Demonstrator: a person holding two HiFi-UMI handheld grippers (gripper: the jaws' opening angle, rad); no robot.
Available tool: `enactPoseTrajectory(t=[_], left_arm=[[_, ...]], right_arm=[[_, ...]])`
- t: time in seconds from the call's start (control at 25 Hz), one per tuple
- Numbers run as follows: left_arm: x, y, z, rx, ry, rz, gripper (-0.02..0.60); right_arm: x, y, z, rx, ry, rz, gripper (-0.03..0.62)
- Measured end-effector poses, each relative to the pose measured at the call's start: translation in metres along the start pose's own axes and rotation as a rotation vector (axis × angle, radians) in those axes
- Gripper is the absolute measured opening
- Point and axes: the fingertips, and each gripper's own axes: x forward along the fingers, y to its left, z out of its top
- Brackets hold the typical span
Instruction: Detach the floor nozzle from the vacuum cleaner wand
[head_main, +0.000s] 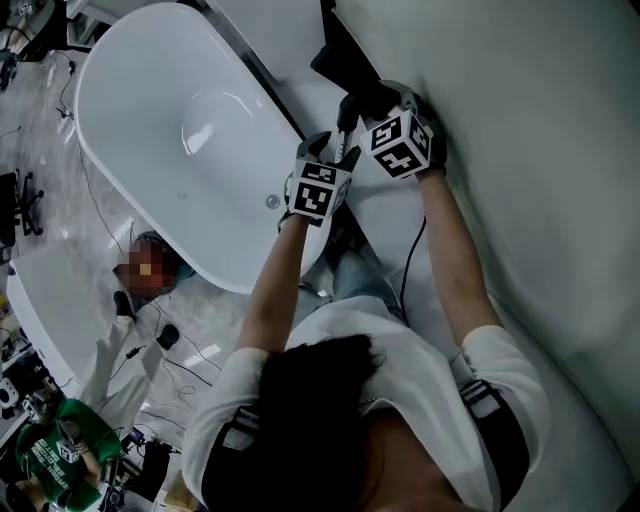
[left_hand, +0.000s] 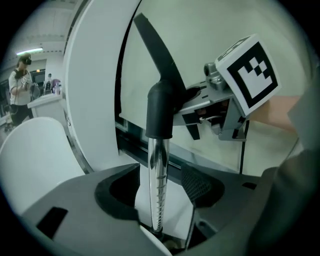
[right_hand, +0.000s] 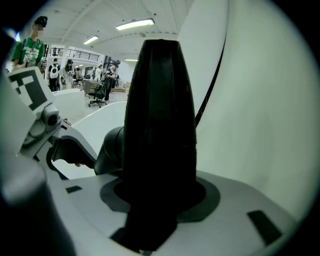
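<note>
The black floor nozzle (head_main: 345, 60) leans against the white wall beside the bathtub. In the right gripper view the nozzle (right_hand: 160, 115) fills the gap between the jaws, and my right gripper (right_hand: 160, 195) is shut on it. Its black elbow (left_hand: 160, 110) sits on top of the chrome wand (left_hand: 157, 170). My left gripper (left_hand: 160, 190) is open, the wand standing between its jaws with a gap on each side. In the head view the left gripper (head_main: 335, 150) sits just below and left of the right gripper (head_main: 365, 100).
A white oval bathtub (head_main: 170, 130) lies to the left, a white curved wall (head_main: 540, 150) to the right. A black cable (head_main: 408, 260) runs down by my right arm. A person in green (head_main: 60, 450) stands at the lower left among floor cables.
</note>
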Motion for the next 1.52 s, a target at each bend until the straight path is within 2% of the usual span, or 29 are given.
enactPoseTrajectory(t=[0.2,0.44,0.6,0.76,0.84,0.92,1.16,1.52], left_arm=[[0.014,-0.004,0.003,-0.060,-0.051,-0.026,0.242],[0.020,-0.005,0.001,-0.061,-0.079,-0.036,0.242],[0.029,-0.008,0.001,-0.032,-0.059,-0.086,0.241],[0.031,-0.011,0.011,0.013,-0.110,-0.094,0.241],[0.029,-0.012,0.017,0.011,-0.146,-0.102,0.207],[0.025,-0.016,0.019,0.003,-0.164,-0.120,0.129],[0.022,-0.018,0.015,-0.011,-0.161,-0.125,0.124],[0.024,-0.019,0.017,-0.030,-0.171,-0.155,0.126]], right_arm=[[-0.008,-0.005,-0.002,0.009,-0.016,-0.014,0.206],[-0.018,0.000,-0.006,0.009,-0.039,-0.001,0.206],[-0.020,0.001,-0.001,0.000,-0.058,-0.001,0.206],[-0.023,0.004,0.002,-0.010,-0.072,0.008,0.206],[-0.025,0.004,0.005,-0.011,-0.073,0.006,0.206],[-0.028,0.005,0.008,-0.014,-0.076,0.003,0.206],[-0.032,0.007,0.010,-0.011,-0.123,-0.028,0.206],[-0.037,0.002,0.010,-0.013,-0.139,-0.105,0.206]])
